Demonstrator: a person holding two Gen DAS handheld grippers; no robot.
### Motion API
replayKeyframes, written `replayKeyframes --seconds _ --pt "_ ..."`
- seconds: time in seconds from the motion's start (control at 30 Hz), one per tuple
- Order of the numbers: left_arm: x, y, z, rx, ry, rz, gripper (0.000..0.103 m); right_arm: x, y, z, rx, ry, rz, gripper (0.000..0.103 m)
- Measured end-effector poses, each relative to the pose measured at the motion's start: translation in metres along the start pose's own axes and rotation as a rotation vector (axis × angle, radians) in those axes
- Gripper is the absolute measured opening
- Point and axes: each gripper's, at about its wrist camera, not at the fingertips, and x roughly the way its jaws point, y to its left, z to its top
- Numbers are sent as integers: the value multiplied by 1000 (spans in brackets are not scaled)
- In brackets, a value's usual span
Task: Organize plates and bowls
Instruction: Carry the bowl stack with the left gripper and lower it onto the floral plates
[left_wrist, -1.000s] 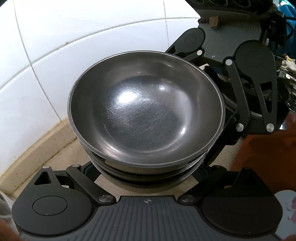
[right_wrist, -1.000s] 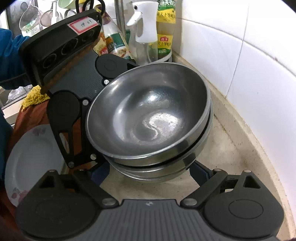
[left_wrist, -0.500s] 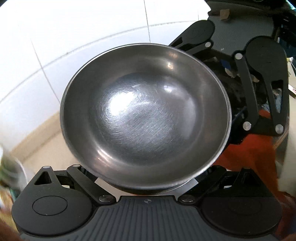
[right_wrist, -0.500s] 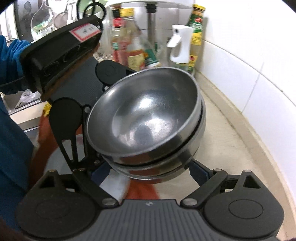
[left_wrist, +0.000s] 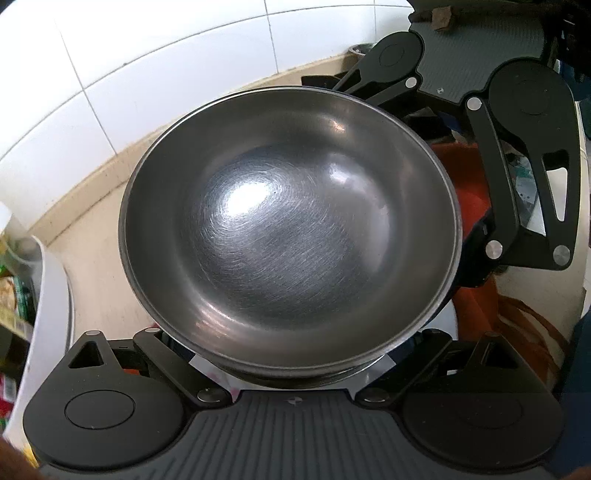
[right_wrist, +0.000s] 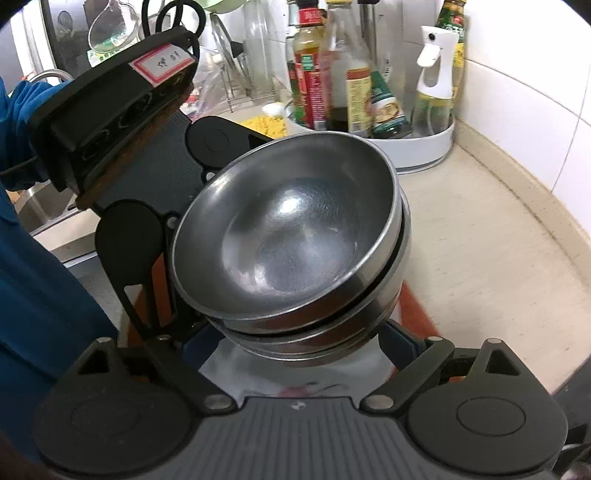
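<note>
Count: your stack of steel bowls (right_wrist: 291, 251) shows at least two nested shells in the right wrist view, possibly a third rim below; the left wrist view shows only the top bowl (left_wrist: 291, 229).

Your left gripper (left_wrist: 295, 369) and right gripper (right_wrist: 295, 354) each stand wide, the stack cradled between both from opposite sides. Pad contact is hidden under the bowls, so you cannot tell a true clamp on either.

The stack is lifted off the beige counter (right_wrist: 480, 240), tilted, above a white plate (right_wrist: 295, 373) with a red motif and an orange-brown surface.

Edges: white tiled wall (right_wrist: 524, 92) bounds the counter at right; a white tray (right_wrist: 424, 147) carrying about five bottles plus one white-headed spray bottle (right_wrist: 432, 74) closes the far corner. Open counter lies between tray and stack.

Materials: the bowls are brushed metal, round, with swirl scratches and a bright glare spot. A blue sleeve (right_wrist: 29, 258) fills the left edge.
</note>
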Motion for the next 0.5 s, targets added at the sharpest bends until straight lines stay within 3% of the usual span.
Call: replayKeyframes --seconds 0.3,0.43,0.5 --pt "14 6 4 11 25 33 97 9 8 -13 36 -12 -2 89" --pt "21 6 4 -43 24 33 98 8 6 -16 87 -31 -31 89" --pt "21 2 3 -22 9 52 101 6 10 -18 74 -12 -63 89"
